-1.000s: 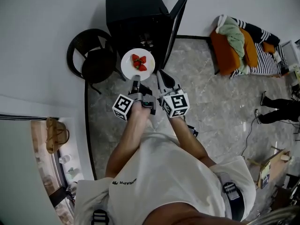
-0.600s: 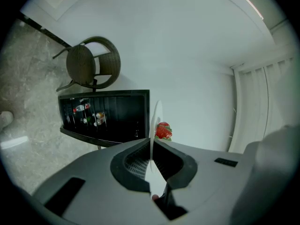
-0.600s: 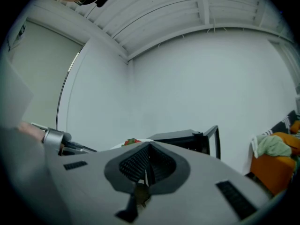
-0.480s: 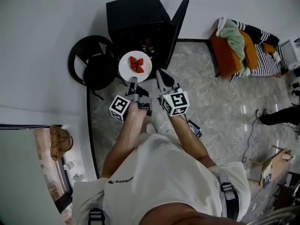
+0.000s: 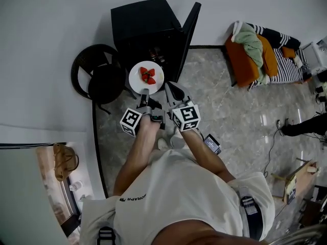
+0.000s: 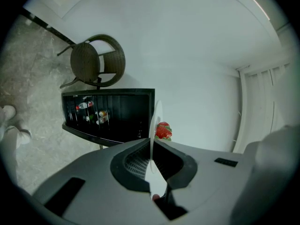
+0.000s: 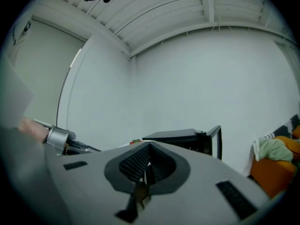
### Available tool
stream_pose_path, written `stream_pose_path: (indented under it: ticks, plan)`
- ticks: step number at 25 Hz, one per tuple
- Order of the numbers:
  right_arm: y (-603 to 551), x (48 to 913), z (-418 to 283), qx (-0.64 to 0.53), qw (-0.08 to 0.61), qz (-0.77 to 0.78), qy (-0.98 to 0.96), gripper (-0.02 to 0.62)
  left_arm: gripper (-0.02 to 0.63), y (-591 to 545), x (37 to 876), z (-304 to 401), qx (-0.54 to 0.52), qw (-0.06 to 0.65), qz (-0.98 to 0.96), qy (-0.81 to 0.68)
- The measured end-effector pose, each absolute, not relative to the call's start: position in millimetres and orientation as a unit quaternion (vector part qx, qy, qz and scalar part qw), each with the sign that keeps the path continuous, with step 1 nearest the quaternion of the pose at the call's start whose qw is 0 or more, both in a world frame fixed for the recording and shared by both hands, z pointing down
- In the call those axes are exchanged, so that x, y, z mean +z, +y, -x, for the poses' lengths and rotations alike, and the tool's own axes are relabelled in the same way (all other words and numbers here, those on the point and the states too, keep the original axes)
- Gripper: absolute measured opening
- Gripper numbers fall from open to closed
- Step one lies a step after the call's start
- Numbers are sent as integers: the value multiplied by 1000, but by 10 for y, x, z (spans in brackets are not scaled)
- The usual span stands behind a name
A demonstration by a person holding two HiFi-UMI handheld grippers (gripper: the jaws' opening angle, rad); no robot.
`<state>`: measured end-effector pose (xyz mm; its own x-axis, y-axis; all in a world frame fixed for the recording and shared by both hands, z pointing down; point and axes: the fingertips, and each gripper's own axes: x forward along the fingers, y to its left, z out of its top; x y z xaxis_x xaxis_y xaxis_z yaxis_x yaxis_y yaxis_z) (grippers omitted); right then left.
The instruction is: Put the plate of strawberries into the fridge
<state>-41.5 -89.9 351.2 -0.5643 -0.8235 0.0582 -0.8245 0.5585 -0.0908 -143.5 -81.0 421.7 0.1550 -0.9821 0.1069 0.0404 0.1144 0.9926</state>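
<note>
A white plate (image 5: 146, 77) with strawberries (image 5: 148, 75) hangs just in front of the black fridge (image 5: 145, 24), whose door (image 5: 190, 32) stands open to the right. My left gripper (image 5: 145, 91) is shut on the plate's near rim. In the left gripper view the plate (image 6: 155, 121) shows edge-on between the jaws of that left gripper (image 6: 152, 146), with a strawberry (image 6: 163, 131) beyond and the fridge (image 6: 110, 114) shelves holding bottles. My right gripper (image 5: 171, 89) is beside the plate, shut and holding nothing. In the right gripper view the right gripper (image 7: 149, 150) points towards the fridge (image 7: 183, 137).
A dark wicker chair (image 5: 99, 75) stands close to the fridge's left side. An orange seat piled with clothes (image 5: 255, 55) is against the wall at the right. Another person's legs (image 5: 301, 126) show at the far right edge. A small dark device (image 5: 212, 143) lies on the marble floor.
Both grippers and the plate have shifted a little in front of the open fridge. The left gripper's hold on the plate is the same.
</note>
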Motion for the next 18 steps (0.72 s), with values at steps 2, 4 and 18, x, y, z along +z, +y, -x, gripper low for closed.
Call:
stream_pose_path:
  ticks: [2,4,18]
  plan:
    - [-955,3506,386,50,2,-467,-883,12,11,-851,4231,1400,-445,575,-495,-475]
    - [-993,3523,388,49,1,-466,-883,12,11,-871,4259,1411,-448,574,-493,-476]
    - [-1807,3683,-100,61,12,-434,-899,12,11,-1580,4503,881,-454,570,-469,-499]
